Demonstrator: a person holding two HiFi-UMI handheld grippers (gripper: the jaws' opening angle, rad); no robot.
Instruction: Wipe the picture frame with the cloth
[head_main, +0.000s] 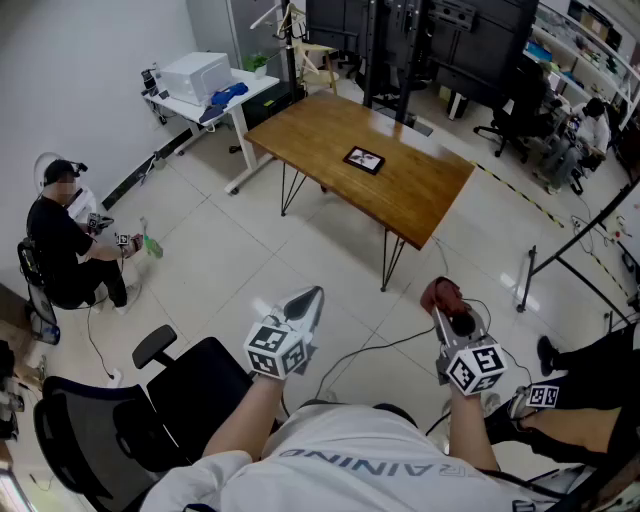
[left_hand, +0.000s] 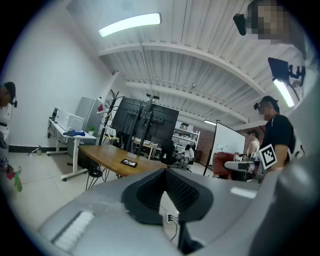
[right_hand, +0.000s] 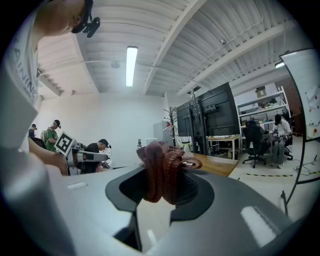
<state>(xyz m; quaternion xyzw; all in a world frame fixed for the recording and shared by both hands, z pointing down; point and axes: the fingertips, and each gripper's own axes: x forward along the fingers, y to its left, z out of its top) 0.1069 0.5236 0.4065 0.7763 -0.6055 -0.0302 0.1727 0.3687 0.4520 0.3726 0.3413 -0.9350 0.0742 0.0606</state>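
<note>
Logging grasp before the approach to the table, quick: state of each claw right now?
Left claw: closed, nothing in it.
Right claw: closed on the reddish-brown cloth.

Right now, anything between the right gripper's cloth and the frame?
Nothing visible blocks it. The right gripper is clamped on the cloth. The frame lies alone on the table, across open floor. Only a cable lies on the floor underfoot.
</note>
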